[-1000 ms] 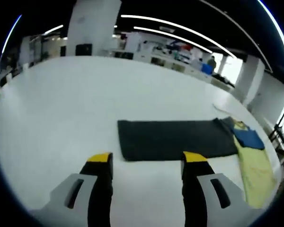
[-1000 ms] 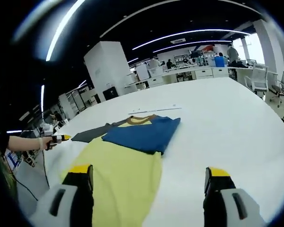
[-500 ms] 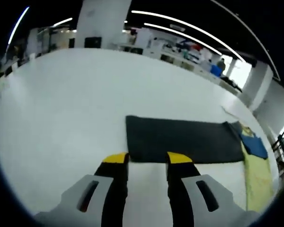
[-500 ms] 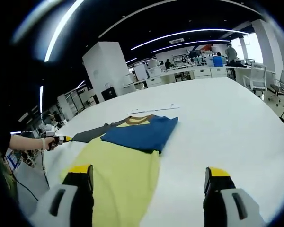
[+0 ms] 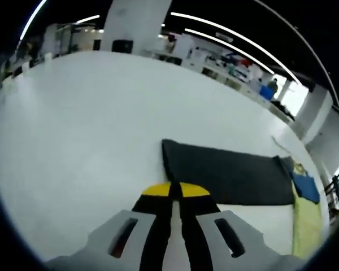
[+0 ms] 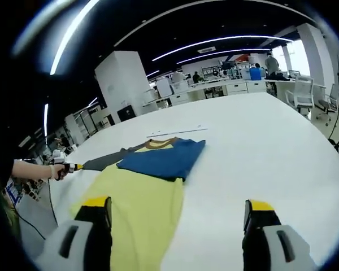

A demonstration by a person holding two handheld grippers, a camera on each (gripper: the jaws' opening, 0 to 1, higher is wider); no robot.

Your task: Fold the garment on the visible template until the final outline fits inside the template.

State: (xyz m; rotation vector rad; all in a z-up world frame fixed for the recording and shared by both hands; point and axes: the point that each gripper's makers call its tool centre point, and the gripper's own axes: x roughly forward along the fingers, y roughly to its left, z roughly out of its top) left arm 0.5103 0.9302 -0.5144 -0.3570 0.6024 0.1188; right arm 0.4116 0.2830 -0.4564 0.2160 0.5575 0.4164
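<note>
here, left gripper (image 5: 174,189) with yellow tips pressed together, nothing visibly between them, hovering just short of the near edge of the dark grey sleeve (image 5: 229,178) spread flat on the white table (image 5: 73,124). right gripper (image 6: 179,210) with jaws wide apart, holding nothing, low over the yellow garment (image 6: 137,209), left jaw above the cloth, right jaw above bare table. blue sleeve (image 6: 164,159) folded across the chest, brown collar (image 6: 161,142) beyond.
</note>
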